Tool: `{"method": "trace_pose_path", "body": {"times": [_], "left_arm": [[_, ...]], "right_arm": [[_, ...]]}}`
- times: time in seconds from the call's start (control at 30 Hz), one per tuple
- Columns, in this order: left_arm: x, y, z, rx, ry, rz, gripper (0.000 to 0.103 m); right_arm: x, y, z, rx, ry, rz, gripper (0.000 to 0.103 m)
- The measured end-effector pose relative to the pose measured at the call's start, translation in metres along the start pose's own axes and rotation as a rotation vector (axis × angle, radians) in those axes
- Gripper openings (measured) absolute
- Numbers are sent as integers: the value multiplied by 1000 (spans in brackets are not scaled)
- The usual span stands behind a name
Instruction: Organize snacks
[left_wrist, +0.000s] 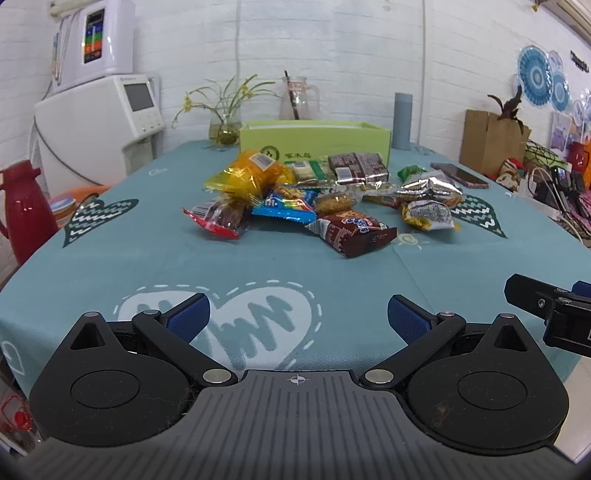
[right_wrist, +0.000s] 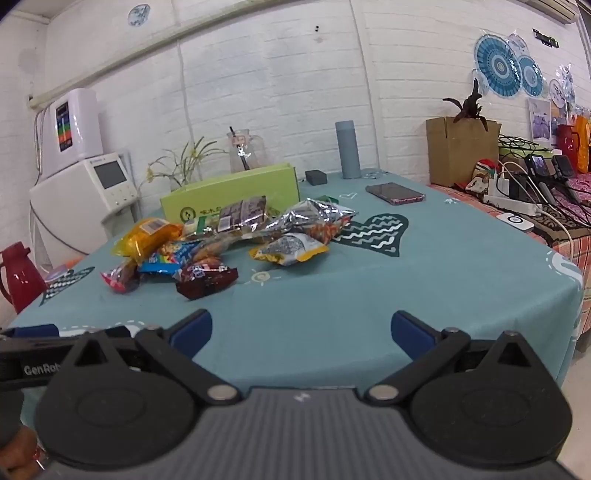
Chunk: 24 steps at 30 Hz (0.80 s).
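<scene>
Snack pile (left_wrist: 314, 199): mid-tabletop (left_wrist: 147, 266), well beyond both grippers; left gripper (left_wrist: 298, 317) and right gripper (right_wrist: 301, 330) fingers wide, empty.

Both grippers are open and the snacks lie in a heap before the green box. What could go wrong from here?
1. The snack heap overlaps, so a grab at the brown packet may drag its neighbours.
2. The phone lies near the silver packets; a wide sweep could knock it.
3. The left gripper and right gripper are close together and may collide.
</scene>
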<state>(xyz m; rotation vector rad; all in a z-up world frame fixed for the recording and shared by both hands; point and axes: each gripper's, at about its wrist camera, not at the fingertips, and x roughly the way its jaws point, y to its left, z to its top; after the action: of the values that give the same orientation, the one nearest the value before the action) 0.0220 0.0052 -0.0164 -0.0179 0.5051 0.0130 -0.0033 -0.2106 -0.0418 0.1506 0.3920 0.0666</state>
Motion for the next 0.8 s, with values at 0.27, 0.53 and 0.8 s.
{"method": "trace_pose_path", "body": {"times": [0.27,0.53,0.8], "left_arm": [[35,14,25,-55,43,-90,90],[76,41,50,-170,166,-144,86],[114,78,67,-285,258,-156,86]], "right_arm": [[16,-8,0,-48,-30,27,103],[92,12,26,-107,52,114,103],[121,24,19,-188,173,79,103]]}}
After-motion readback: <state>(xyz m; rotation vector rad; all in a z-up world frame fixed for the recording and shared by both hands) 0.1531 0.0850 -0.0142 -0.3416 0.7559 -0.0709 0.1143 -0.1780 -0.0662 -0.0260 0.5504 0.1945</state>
